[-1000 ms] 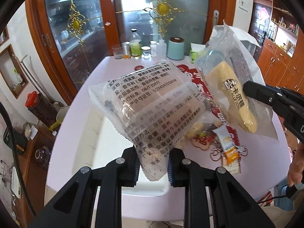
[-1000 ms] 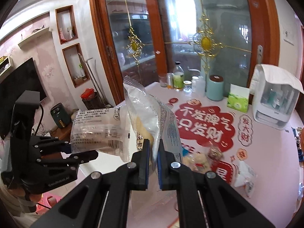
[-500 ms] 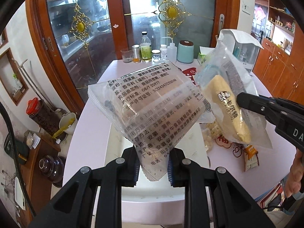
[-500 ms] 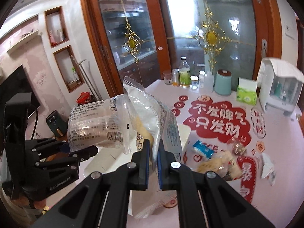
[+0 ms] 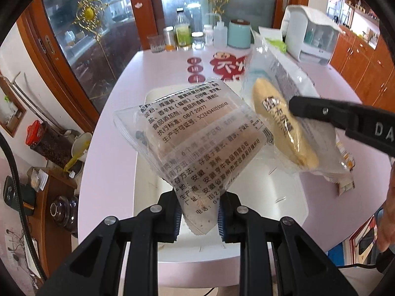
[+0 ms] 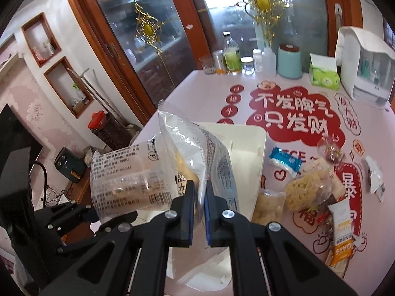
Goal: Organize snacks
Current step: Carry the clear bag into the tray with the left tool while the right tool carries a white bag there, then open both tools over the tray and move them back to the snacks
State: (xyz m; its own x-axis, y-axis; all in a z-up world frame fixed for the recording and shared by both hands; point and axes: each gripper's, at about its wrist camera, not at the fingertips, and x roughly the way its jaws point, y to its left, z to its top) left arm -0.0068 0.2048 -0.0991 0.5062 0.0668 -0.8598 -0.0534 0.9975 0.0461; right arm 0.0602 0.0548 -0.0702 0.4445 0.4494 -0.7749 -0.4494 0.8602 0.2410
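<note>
A round table (image 6: 284, 98) with a pale pink top and red printed characters fills the middle of the room. Behind its far edge stand tall glass doors (image 6: 158, 56) in reddish-brown wooden frames, hung with gold ornaments (image 6: 261, 0) (daylight comes through the panes). To the left, a pinkish wall (image 6: 37, 93) holds wood-trimmed niches (image 6: 68, 86), and a dark screen (image 6: 14, 135) sits near it. On the far right, wooden cabinets (image 5: 358, 59) line the wall. A low wooden stand (image 5: 56, 204) sits at the near left.
</note>
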